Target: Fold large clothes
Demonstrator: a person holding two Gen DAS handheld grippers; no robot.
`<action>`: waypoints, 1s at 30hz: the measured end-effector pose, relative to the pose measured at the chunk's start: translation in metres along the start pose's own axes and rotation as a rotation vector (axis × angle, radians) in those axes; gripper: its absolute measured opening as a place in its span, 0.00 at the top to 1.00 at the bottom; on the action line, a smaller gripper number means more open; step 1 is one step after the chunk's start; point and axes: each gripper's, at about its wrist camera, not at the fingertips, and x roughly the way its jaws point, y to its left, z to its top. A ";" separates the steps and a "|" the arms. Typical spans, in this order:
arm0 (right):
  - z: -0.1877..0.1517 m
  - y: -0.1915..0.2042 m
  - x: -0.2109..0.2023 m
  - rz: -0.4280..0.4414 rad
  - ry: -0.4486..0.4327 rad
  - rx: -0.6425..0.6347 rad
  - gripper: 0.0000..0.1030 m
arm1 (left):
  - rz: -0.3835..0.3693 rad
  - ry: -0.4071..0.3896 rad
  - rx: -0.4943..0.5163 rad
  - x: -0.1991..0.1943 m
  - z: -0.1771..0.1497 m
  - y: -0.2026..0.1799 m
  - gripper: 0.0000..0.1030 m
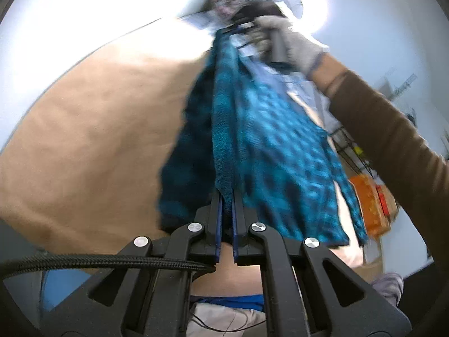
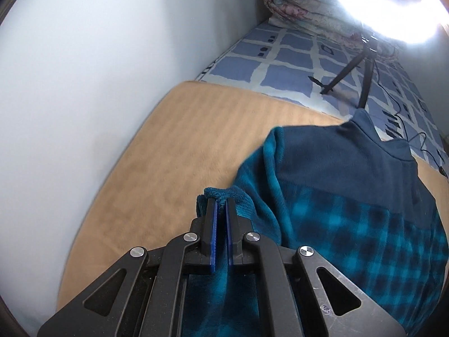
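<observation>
Both the left claw [image 1: 226,196] and right claw [image 2: 220,203] point downward, clenched on the fleece shirt [image 2: 350,191]

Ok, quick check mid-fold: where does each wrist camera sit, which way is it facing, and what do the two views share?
Left wrist: sits behind the left gripper, shut on the teal plaid garment; faces along the cloth to the right gripper in a gloved hand, brown sleeve showing.
Right wrist: sits behind the right gripper, shut on a garment edge; looks down over the tan blanket toward the blue checked bedding and tripod.
Shared: the garment and tan blanket.
</observation>
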 end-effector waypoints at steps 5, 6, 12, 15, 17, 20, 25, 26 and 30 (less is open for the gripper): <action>-0.006 0.023 0.038 0.035 0.029 -0.034 0.94 | 0.099 0.090 -0.112 0.028 -0.005 0.038 0.97; -0.009 0.027 0.045 0.048 0.047 -0.049 0.93 | 0.111 0.107 -0.120 0.032 -0.006 0.041 0.97; -0.025 -0.003 0.006 0.150 -0.040 -0.038 0.80 | 0.148 0.084 -0.080 0.023 -0.004 0.039 0.87; -0.034 -0.049 -0.015 0.142 -0.076 0.048 0.79 | 0.172 0.036 -0.083 0.014 -0.004 0.036 0.86; -0.041 -0.078 -0.018 0.133 -0.073 0.112 0.69 | 0.176 -0.009 -0.069 0.007 -0.003 0.029 0.86; -0.051 -0.118 -0.005 0.131 -0.036 0.225 0.54 | 0.125 -0.019 -0.007 0.015 0.003 0.010 0.86; -0.061 -0.134 0.035 0.306 0.027 0.357 0.54 | 0.098 0.053 0.086 0.042 -0.001 -0.016 0.86; -0.061 -0.129 0.041 0.323 0.037 0.345 0.54 | 0.098 0.081 0.090 0.050 -0.002 -0.016 0.86; -0.055 -0.105 0.057 0.342 0.085 0.249 0.97 | 0.097 0.142 0.079 0.066 -0.009 -0.015 0.86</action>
